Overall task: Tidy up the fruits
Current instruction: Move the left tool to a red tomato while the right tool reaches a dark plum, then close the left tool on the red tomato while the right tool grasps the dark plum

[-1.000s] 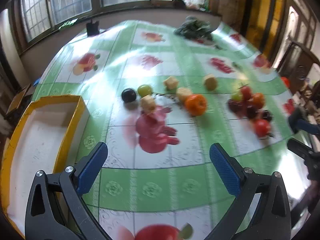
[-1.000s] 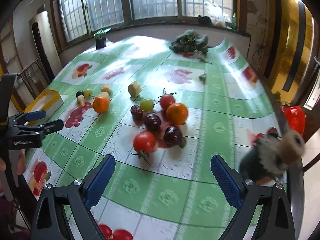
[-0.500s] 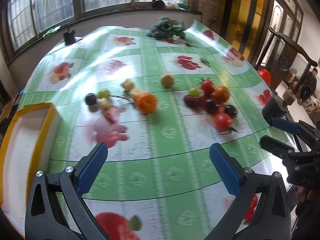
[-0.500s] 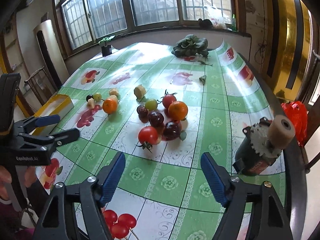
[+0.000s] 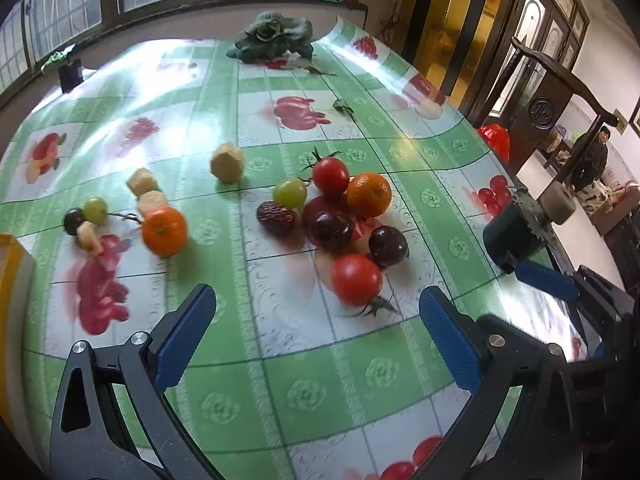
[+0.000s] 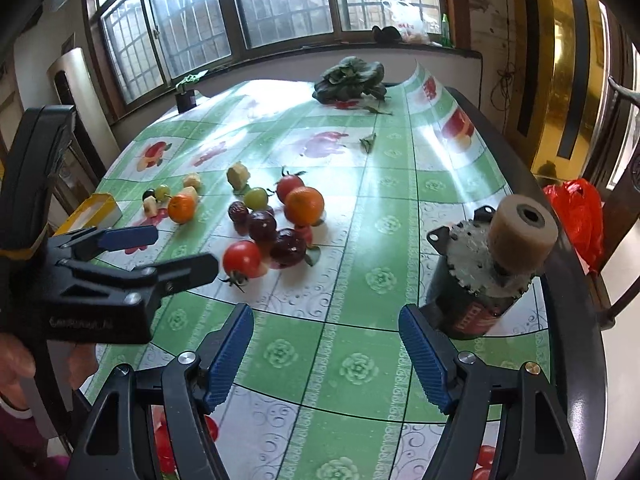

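Green-white checked tablecloth (image 5: 320, 360); blue-padded black left tongs (image 5: 316, 332).

My table (image 5: 320, 392) has a green checked fruit-print cloth. On it: right cluster of two tomatoes (image 5: 356, 279), orange (image 5: 369, 194), green grape, dark plums (image 5: 332, 229); left group with second orange (image 5: 164, 231), grapes, pale chunks (image 5: 227, 161). Leafy greens (image 5: 275, 38) at far edge, motor (image 6: 486, 276) at right, yellow tray (image 6: 91, 212) at left.
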The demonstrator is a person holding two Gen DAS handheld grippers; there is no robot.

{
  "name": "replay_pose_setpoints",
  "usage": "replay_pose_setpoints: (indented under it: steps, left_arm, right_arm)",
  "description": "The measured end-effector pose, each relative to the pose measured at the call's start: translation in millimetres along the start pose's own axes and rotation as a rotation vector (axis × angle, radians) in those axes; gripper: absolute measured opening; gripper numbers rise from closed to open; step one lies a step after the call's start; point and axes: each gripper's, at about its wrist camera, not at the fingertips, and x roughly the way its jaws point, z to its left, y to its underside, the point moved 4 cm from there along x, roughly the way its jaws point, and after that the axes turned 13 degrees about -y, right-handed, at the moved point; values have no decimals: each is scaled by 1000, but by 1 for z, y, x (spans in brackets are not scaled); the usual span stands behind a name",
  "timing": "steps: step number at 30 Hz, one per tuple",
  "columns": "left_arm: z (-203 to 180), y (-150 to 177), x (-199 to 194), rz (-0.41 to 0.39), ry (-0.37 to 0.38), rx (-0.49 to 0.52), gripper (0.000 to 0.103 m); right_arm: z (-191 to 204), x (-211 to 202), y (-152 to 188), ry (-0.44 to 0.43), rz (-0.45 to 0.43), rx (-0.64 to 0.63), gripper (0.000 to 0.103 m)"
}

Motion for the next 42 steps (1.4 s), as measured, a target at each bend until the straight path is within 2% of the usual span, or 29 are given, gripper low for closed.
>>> replay_pose_setpoints:
  steps: [5,7,9,13,15,18,26,31,32,33,36,38,40,42]
  left_arm:
    - [-10,-2,15,31,21,15,95]
    - [-11,-2,21,41,22,20,86]
    - [-12,-2,26,58,27,20,71]
    - [-14,1,30,55,48,36,57]
    - [-15,2,28,57,89,42,39]
    - [-17,4,21,35,89,63,31]
    - [-17,1,22,34,82,92,32]
    - [-21,-3,30,48,49,96,40]
    - [-22,-3,33,57,38,97,46]
    - [-22,-3,34,58,30,95,48]
    - [-23,-5,35,50,32,96,48]
    - [-21,-4,36,42,45,89,47]
    - [-19,-3,35,36,41,90,34]
    - [-16,-2,33,43,51,84,30]
  right_arm:
    - [-2,6,2,-11,18,0,73]
    - [-4,8,3,-17,23,5,71]
    - [-5,10,4,-23,30,10,69]
    - [-6,14,3,-18,43,15,68]
    - [-5,17,2,-20,47,12,68]
    - [-2,22,-2,-29,50,5,68]
    - [-2,37,-5,-35,79,11,68]
    - [-4,36,-5,-37,77,19,68]
    - [-5,35,-5,-37,78,21,68]
    - [-5,35,-5,-37,78,22,68]
    - [-6,34,-6,-35,77,21,68]
    - [-5,35,-7,-35,77,18,68]
    - [-6,37,-9,-34,81,14,69]
    - [-5,41,-11,-33,87,9,68]
